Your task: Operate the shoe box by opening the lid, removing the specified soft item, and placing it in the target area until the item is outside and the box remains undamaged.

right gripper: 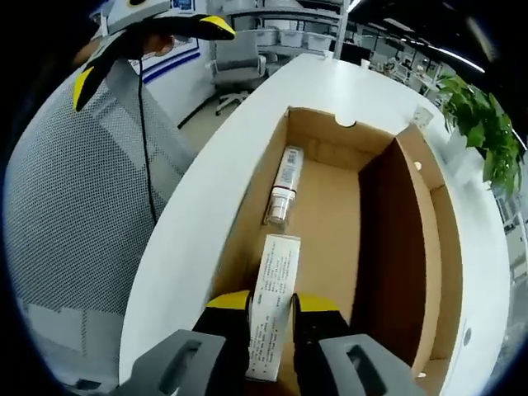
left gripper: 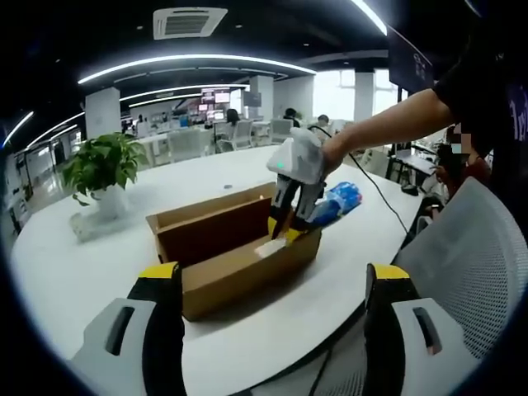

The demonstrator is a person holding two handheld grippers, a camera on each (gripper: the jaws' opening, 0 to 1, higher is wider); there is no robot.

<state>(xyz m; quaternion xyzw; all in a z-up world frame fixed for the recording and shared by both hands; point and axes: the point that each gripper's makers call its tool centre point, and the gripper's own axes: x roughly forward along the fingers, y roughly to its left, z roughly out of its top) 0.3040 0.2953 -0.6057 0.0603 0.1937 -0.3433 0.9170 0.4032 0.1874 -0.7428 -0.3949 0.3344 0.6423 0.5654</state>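
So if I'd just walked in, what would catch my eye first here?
Probably the open cardboard shoe box in the middle of the white table, with the right gripper reaching into it, its fingers shut on a slim white printed carton. A small bottle lies on the box floor beyond that. Off to the side stands a green potted plant.
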